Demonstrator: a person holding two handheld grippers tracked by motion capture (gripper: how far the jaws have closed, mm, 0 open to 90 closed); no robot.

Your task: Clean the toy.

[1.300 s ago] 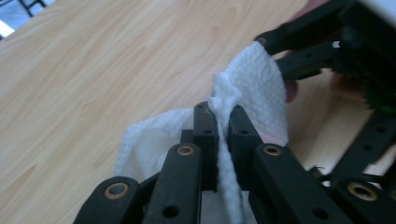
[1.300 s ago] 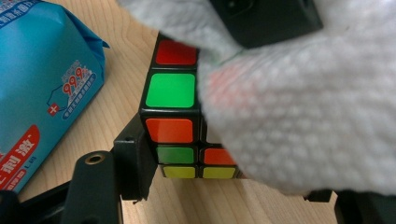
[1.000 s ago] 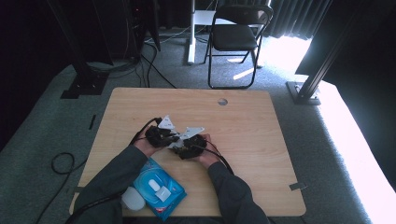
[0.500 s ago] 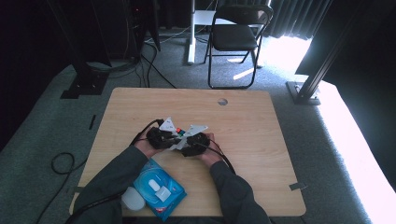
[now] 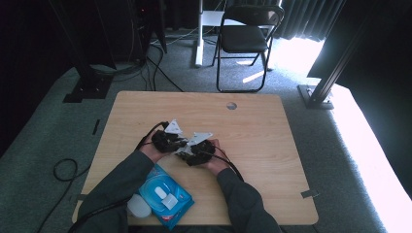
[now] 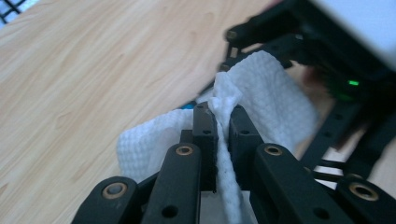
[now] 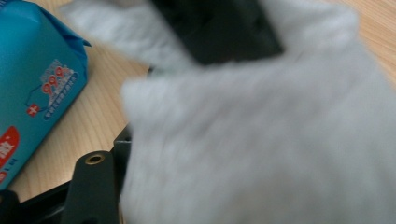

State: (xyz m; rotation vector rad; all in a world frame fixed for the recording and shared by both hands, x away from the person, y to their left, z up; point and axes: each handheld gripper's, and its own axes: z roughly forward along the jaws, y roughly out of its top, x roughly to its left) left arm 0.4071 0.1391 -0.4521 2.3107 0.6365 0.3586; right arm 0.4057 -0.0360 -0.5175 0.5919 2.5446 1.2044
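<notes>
At a wooden desk (image 5: 272,145), a person is holding the left gripper (image 5: 167,141) and the right gripper (image 5: 197,151) close together near the middle of the top, a white wet wipe (image 5: 183,146) bunched between them, while a blue pack of wipes (image 5: 163,194) is lying at the near edge beside the left sleeve; a folding chair (image 5: 245,36), floor cables and grey carpet are sitting beyond, with daylight pouring in at the right. In the left gripper view, the left gripper (image 6: 223,122) is pinching a folded ridge of the wet wipe (image 6: 275,93), its jaws nearly closed on the cloth, just above the bare wood grain of the desk (image 6: 93,70). In the right gripper view, the wet wipe (image 7: 261,140) is hanging blurred across the lens, so it is not possible to tell how the right gripper's jaws are standing; the pack of wipes (image 7: 37,79) is resting alongside on the desk (image 7: 98,121). The thin sheet is looking liable to tear or slip free if the two grippers are pulled apart too sharply.
</notes>
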